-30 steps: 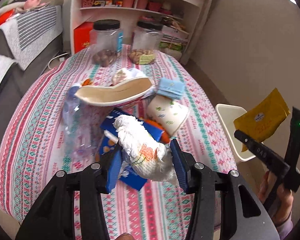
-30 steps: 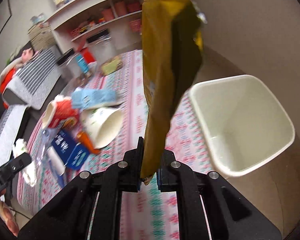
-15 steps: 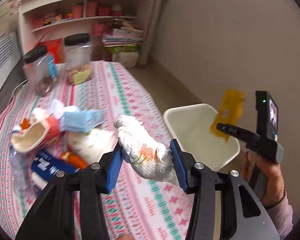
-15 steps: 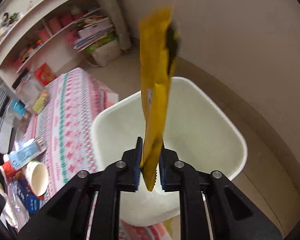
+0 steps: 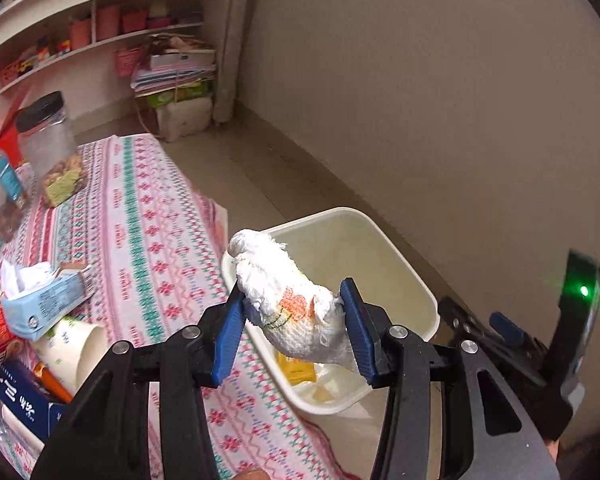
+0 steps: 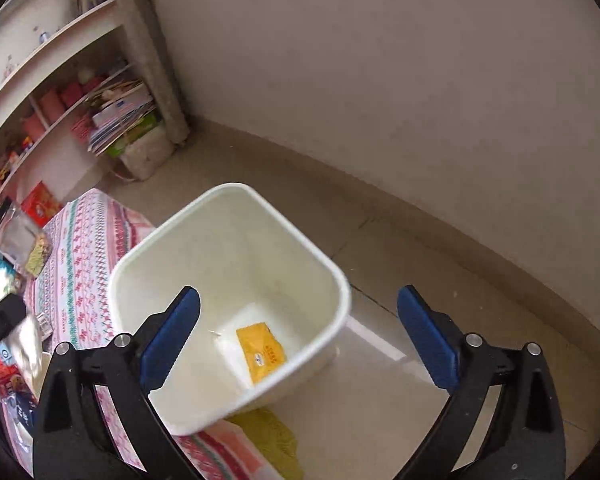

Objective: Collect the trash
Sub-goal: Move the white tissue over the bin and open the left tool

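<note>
**Already one wrapper binned, tissue next**

The yellow wrapper (image 6: 261, 346) lies in the white bin (image 6: 236, 196); the right gripper (image 6: 298, 334), jaws just sprung wide, hangs empty above. The left gripper (image 5: 292, 330) clamps a crumpled tissue (image 5: 288, 304) over the rim. A carton (image 5: 44, 306), paper cup (image 5: 74, 354) and blue box (image 5: 24, 406) remain on the table (image 5: 148, 216); nothing blocks the drop.

Bin (image 6: 332, 280) mouth unobstructed from above; only a flat yellow packet (image 6: 262, 350) on its floor. Bin touches the table (image 5: 148, 216) edge. Clutter (image 5: 44, 312) crowds the tabletop's near-left part.
</note>
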### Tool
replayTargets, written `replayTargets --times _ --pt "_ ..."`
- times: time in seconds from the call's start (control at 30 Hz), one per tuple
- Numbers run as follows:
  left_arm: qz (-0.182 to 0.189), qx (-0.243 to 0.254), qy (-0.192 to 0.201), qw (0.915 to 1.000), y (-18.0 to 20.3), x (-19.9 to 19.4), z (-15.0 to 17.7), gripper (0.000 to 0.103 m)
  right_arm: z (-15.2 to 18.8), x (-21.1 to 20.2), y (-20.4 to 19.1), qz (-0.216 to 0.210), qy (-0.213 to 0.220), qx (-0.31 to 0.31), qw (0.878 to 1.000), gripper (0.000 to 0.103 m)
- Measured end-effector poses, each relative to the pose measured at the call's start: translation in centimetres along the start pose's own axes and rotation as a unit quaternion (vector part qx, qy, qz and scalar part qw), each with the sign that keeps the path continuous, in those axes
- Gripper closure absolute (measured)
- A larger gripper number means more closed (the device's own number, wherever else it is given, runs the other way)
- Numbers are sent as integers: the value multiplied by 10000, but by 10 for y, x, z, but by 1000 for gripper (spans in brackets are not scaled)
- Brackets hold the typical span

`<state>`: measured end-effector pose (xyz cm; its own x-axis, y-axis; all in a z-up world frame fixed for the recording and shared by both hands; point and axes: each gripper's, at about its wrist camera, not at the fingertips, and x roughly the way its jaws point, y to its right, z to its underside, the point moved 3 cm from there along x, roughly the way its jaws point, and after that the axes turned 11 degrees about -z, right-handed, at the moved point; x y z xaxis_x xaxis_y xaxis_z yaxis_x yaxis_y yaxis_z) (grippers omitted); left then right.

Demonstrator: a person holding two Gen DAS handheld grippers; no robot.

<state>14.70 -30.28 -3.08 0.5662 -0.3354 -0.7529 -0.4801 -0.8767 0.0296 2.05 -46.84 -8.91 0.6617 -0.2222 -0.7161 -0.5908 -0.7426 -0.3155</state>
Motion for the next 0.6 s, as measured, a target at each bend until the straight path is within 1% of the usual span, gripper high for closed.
replayTargets --times 0.1,0.13,0.2,0.23,0.27,0.37,0.43,0.5,0.57,0.6 --pt "65 141 -29 9999 16 7 -3 56 7 -7 12 114 27 40 9999 7" --pt "100 175 -55 9998 22 12 -4 54 9 -9 14 157 55 29 9999 7" --pt "157 258 -134 9995 33 18 -4 47 11 -14 16 253 123 6 9996 7" --pt "159 269 -164 9994 35 20 -4 38 13 -16 17 295 161 -15 9994 7" --pt "142 253 -182 9994 37 22 -4 34 14 -18 16 326 186 -39 9993 7" --pt "128 135 -213 9996 35 21 -1 31 16 -23 14 407 301 -113 9987 7" --pt "74 127 -158 9998 32 16 1 30 17 -28 11 486 414 -162 9978 7" --pt "-130 163 7 9998 26 8 4 28 19 -32 6 530 512 -207 9971 7" --pt "-322 76 228 9992 16 -4 10 19 20 -35 -1 543 592 -258 9964 7" --pt "-377 41 296 9988 14 -8 12 16 21 -38 -4 548 632 -276 9961 7"
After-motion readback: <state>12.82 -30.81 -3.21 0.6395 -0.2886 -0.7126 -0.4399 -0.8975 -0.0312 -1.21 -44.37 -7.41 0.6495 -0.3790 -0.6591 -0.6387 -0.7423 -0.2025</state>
